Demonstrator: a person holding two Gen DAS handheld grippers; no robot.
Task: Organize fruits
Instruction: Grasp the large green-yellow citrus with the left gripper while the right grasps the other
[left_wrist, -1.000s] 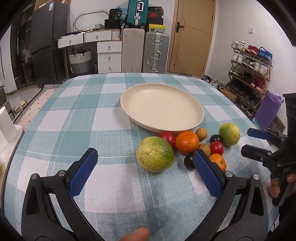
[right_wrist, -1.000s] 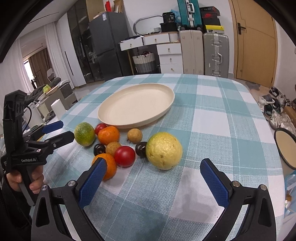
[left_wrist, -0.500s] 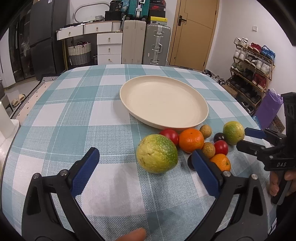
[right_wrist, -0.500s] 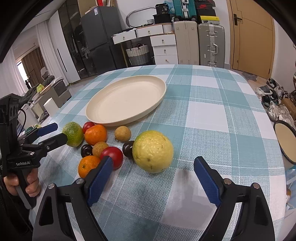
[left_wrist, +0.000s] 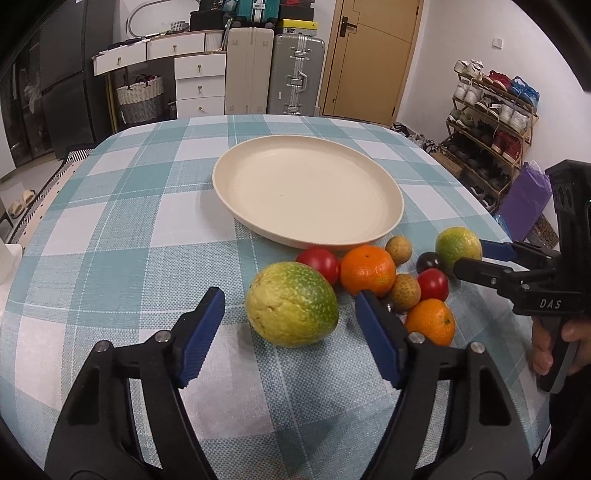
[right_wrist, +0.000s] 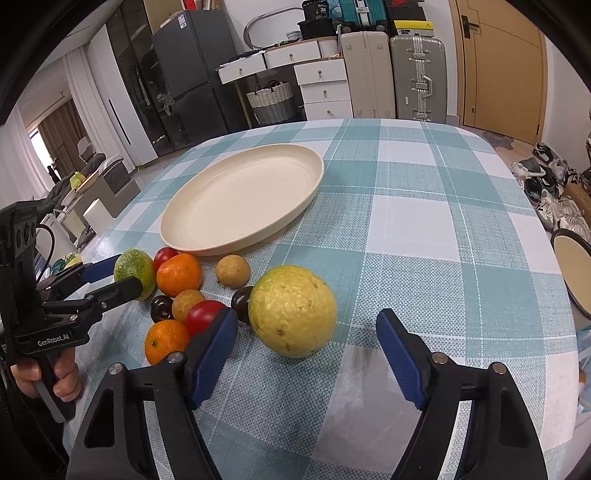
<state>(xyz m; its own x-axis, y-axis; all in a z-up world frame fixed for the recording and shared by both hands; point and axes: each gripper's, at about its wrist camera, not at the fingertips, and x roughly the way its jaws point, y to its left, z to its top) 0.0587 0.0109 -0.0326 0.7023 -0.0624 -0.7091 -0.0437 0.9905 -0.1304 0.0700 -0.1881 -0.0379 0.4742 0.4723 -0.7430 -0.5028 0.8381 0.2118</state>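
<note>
Each hand-held gripper (left_wrist: 290, 338) (right_wrist: 306, 356), jaws just narrowing, straddles a fruit, untouched.

Plate (left_wrist: 391, 192) at centre of tabletop (left_wrist: 110, 236), fruit cluster (left_wrist: 399, 277) just in front of it, largest fruit (left_wrist: 291, 308) nearest the camera.

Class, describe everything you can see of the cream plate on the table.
The plate is round, wide and shallow, plain cream with a matte finish and a low raised rim; its material cannot be told. It is empty and lies flat, right way up, on the teal-and-white checked tablecloth. A red tomato and an orange sit right by its near edge; whether they touch it cannot be told.
</note>
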